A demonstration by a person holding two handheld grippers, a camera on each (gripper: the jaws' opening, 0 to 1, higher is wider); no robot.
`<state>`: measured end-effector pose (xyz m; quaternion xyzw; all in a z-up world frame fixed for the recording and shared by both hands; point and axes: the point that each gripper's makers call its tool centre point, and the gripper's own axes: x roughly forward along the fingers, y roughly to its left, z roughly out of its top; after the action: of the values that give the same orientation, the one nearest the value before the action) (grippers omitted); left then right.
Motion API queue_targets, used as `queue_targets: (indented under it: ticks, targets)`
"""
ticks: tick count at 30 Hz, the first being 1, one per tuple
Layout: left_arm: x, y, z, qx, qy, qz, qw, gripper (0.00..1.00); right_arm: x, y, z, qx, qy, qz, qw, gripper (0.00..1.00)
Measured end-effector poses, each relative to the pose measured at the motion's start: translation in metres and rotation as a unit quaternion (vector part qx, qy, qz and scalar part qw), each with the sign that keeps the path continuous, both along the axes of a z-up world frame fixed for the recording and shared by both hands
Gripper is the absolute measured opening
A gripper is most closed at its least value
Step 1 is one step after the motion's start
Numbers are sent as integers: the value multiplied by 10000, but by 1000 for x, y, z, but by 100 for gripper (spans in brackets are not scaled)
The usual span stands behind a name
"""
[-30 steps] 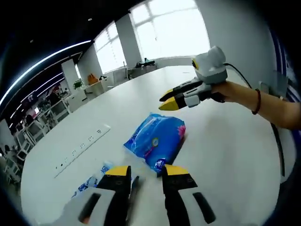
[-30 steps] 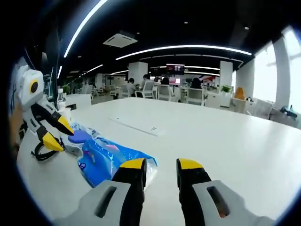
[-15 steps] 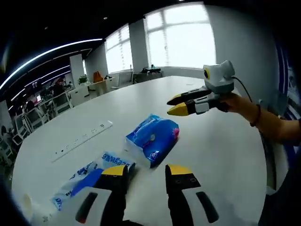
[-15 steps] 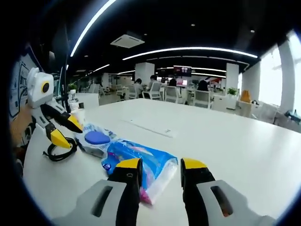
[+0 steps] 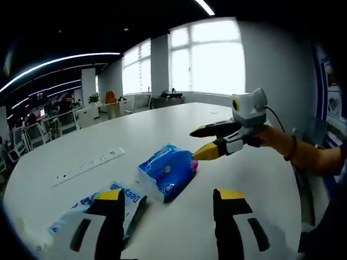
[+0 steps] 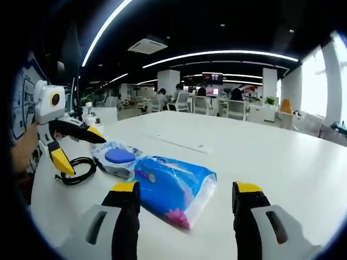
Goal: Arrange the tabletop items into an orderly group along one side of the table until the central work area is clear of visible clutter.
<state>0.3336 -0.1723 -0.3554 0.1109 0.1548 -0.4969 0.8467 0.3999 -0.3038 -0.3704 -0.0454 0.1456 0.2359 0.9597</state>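
Note:
A blue tissue pack [image 5: 165,170] [image 6: 173,184] lies on the white table [image 5: 260,184], just beyond both grippers. My left gripper [image 5: 171,199] stands wide open, its jaws on either side of the pack's near end, with nothing held. Across the pack my right gripper [image 5: 199,143], held by a hand, is open with its lower tip close to the pack's pink corner. In the right gripper view my right gripper [image 6: 187,190] gapes wide over the pack, and the left gripper [image 6: 81,153] is open at the left. A wet-wipes pack [image 6: 119,157] [image 5: 116,197] with a blue lid lies beside the tissue pack.
A white power strip [image 5: 87,167] [image 6: 181,142] is set into the table farther out. A coiled black cable [image 6: 76,170] lies under the left gripper, and a bottle [image 6: 87,115] stands behind it. Office desks and chairs fill the background.
Both grippers' jaws have spread much wider. The right gripper has dropped closer to the tissue pack's far end, and the left gripper has pulled back a little.

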Motion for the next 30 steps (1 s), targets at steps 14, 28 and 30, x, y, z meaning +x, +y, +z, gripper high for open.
queue_targets:
  ticks: [14,28,30]
  targets:
    - [-8,21,-1,-122,73,61,9999,74,-16,13,-6,49,138,-56,9999,87]
    - [-18,50,-5,-262,186,234,9992,76,-38,32,-8,35,250,-5,9997,100]
    - [-20,53,-6,-289,231,232,9990,76,-41,35,-8,12,262,14,9997,100]
